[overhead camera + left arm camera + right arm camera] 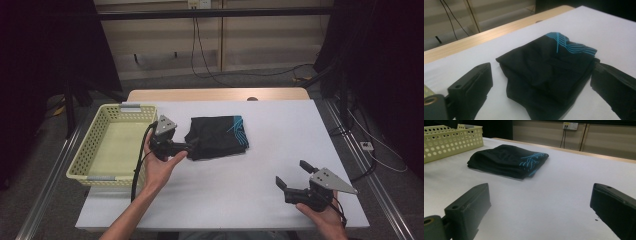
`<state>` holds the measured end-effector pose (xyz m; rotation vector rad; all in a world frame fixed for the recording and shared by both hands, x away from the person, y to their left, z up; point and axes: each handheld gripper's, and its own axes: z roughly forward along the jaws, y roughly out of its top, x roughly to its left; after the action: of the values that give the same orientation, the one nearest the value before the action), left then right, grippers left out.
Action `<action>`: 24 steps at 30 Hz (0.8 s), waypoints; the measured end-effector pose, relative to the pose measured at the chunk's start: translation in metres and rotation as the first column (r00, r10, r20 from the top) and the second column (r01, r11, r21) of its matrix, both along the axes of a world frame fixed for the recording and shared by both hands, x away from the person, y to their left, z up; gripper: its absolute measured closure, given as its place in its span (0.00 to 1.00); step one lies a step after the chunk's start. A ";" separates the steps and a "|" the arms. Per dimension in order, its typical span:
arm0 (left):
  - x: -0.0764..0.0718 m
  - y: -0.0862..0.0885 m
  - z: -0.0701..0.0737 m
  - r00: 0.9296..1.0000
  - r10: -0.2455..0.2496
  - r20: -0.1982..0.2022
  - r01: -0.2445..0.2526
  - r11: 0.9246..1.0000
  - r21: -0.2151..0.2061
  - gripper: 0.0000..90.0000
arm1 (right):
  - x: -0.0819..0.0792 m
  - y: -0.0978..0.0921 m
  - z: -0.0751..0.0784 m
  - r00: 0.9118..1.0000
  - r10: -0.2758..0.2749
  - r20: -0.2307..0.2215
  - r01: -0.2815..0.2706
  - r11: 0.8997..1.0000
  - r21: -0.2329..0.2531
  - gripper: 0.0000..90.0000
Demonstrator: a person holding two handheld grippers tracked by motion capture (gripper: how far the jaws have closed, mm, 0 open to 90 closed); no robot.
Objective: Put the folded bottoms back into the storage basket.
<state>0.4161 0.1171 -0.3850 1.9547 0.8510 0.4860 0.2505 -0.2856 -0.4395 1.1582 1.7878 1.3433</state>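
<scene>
A folded black garment (218, 137) with light-blue stripes at one corner lies in the middle of the white table; it also appears in the left gripper view (549, 72) and in the right gripper view (506, 160). My left gripper (189, 148) is at the garment's left edge, open, its jaws wide on either side of the near folded edge (541, 100). My right gripper (292, 174) is open over bare table at the front right, well away from the garment, with nothing between its jaws (539, 212).
A pale yellow perforated basket (95, 145) stands at the table's left edge, beside my left hand, and looks empty; its wall is seen in the right gripper view (451, 142). A wooden strip (215, 94) runs along the table's far edge. Cables hang beyond it.
</scene>
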 end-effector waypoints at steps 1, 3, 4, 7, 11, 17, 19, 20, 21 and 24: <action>0.000 0.000 0.000 1.000 0.000 0.000 0.000 1.000 0.000 0.05 | 0.000 0.000 0.000 1.000 0.000 0.000 0.000 1.000 0.000 0.03; 0.003 -0.002 0.000 1.000 0.005 -0.010 -0.005 1.000 0.001 0.05 | 0.000 0.000 0.000 1.000 0.000 0.001 0.000 1.000 0.001 0.03; 0.005 -0.003 0.000 1.000 0.006 -0.016 -0.006 1.000 -0.002 0.05 | 0.000 0.000 0.000 1.000 0.001 0.000 -0.001 1.000 0.000 0.03; 0.009 -0.005 0.000 1.000 0.014 -0.006 -0.014 1.000 -0.008 0.06 | 0.000 0.000 0.000 1.000 0.001 -0.001 -0.001 1.000 0.000 0.03; 0.018 -0.008 0.002 1.000 0.022 -0.004 -0.022 1.000 -0.003 0.06 | 0.000 0.000 0.000 1.000 0.002 -0.001 -0.002 1.000 -0.001 0.03; 0.029 -0.015 0.009 1.000 0.027 0.015 -0.027 1.000 0.014 0.05 | 0.001 -0.001 0.000 1.000 -0.011 0.000 0.011 1.000 -0.002 0.03; 0.034 -0.017 0.010 0.999 0.032 0.017 -0.032 0.999 0.007 0.05 | 0.001 0.000 -0.001 1.000 -0.004 -0.010 0.004 1.000 -0.006 0.03; 0.039 -0.019 0.011 0.999 0.032 0.016 -0.032 0.999 0.000 0.05 | 0.001 0.001 -0.001 1.000 -0.004 -0.010 0.004 1.000 -0.005 0.03; 0.041 -0.021 0.011 0.999 0.036 0.018 -0.036 0.999 -0.001 0.05 | 0.001 0.001 -0.001 1.000 -0.002 -0.009 0.002 1.000 -0.006 0.03; 0.045 -0.024 0.012 0.999 0.032 0.025 -0.033 0.999 0.004 0.06 | 0.001 0.001 -0.001 1.000 -0.001 -0.014 0.001 1.000 -0.008 0.03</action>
<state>0.4607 0.0928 -0.3733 1.9377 0.8679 0.5305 0.2519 -0.2845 -0.4410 1.1669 1.8008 1.3296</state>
